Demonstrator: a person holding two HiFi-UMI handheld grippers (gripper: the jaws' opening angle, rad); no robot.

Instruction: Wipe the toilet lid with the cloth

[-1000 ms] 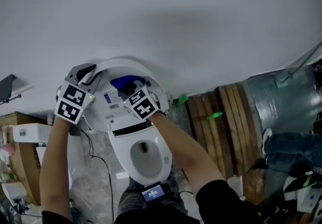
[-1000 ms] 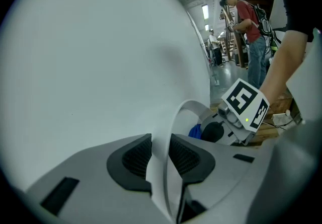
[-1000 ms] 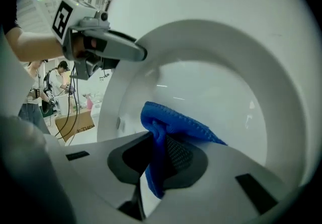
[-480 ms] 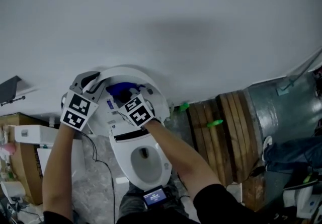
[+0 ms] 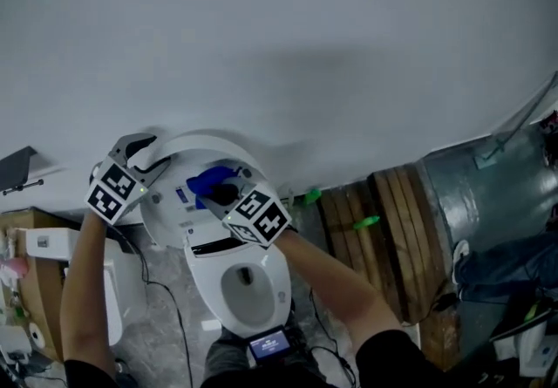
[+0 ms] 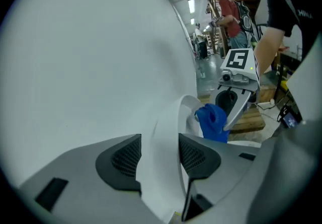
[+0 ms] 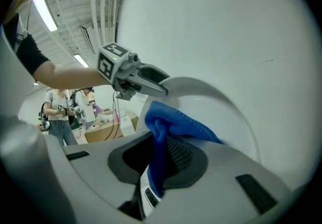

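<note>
Item 1, L gripper point(image 6: 160, 156): I had it at the edge of the raised toilet lid point(image 5: 206, 147), w/ the lid rim running straight btwn the pads. Its jaws had just been opening, and I judged them spread, pads off the rim, which sat loose btwn them. Reason for the placement, as I read it: bracing the lid so it wouldn't swing while its face got rubbed. Item 2, R gripper point(image 7: 162, 160): jaws clamped on the blue cloth point(image 7: 176, 120), one fold pinched deep btwn the pads. The rest was bunched out ahead of the tips so that fabric, not plastic, would meet the lid. Item 3, cloth: the bunch lay close against the lid's inner face just ahead of the R tips; whether it actually touched I couldn't tell. From the L gripper it sat ahead and to the right, w/ the R gripper behind it. Item 4, lid: stood close to the white wall point(image 5: 279, 29), ahead of both grippers, L on its rim and R facing its inner side. Item 5, seat and bowl point(image 5: 253, 286): below and behind both grippers, untouched. Judgement: wiping under way. W/ the L hold slack, the lid could shift if R pressed hard.
</note>
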